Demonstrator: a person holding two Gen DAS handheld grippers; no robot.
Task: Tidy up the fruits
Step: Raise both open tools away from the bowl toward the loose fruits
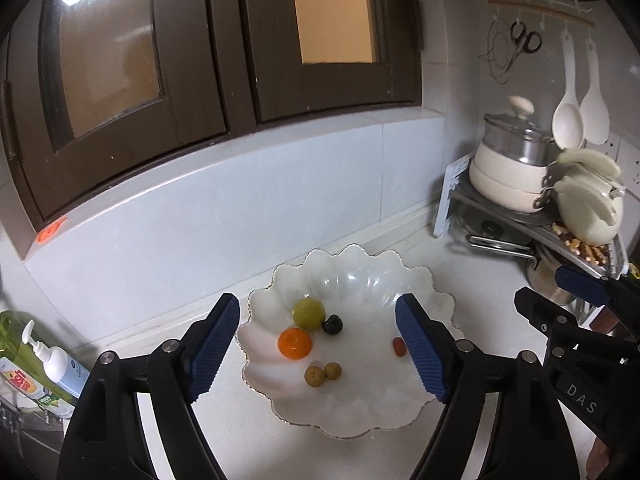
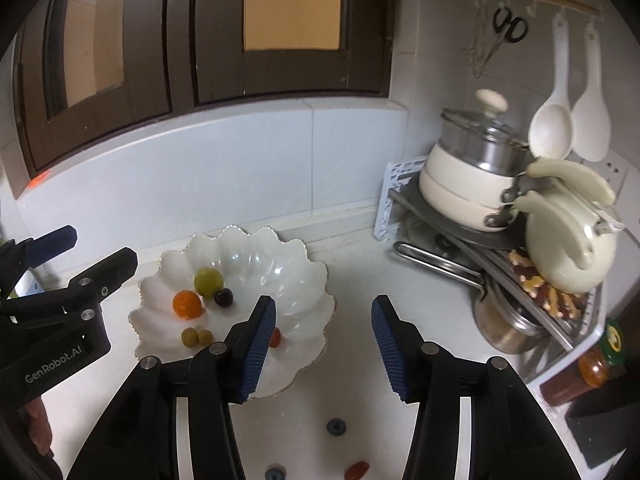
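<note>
- A green dish-soap bottle [image 1: 24, 364] with a white pump is lying at the far left edge of the white tabletop [image 1: 492, 292], well apart from the fruit and playing no part in the sorting.
- The left gripper [image 1: 318, 346] is hovering over the near side of the bowl with its blue-padded jaws spread wide and holding nothing, probably lining up over the fruit.
- The white scalloped glass bowl [image 1: 424, 280] is sitting on the tabletop near the tiled backsplash, serving as the collecting place; inside it, a green round fruit [image 1: 307, 312] is touching a dark cherry-like fruit [image 1: 332, 325], an orange mandarin [image 1: 295, 343] is resting just beside them, two small olive-brown fruits [image 1: 322, 374] are touching each other, and a small red fruit [image 1: 398, 346] is lying apart toward the right.
- The right gripper [image 2: 324, 350] is hanging over the bowl's right rim and the bare tabletop, jaws likewise parted and empty, so it looks ready for the next pickup.
- Two blue berries [image 2: 336, 427] and a red oblong fruit [image 2: 357, 469] are waiting on the tabletop in front of the bowl, so the task is looking partly done.
- A metal corner rack [image 2: 444, 236] at the right is carrying a cream pot with a glass lid [image 2: 468, 176] and a cream kettle [image 2: 572, 248], clear of the work.
</note>
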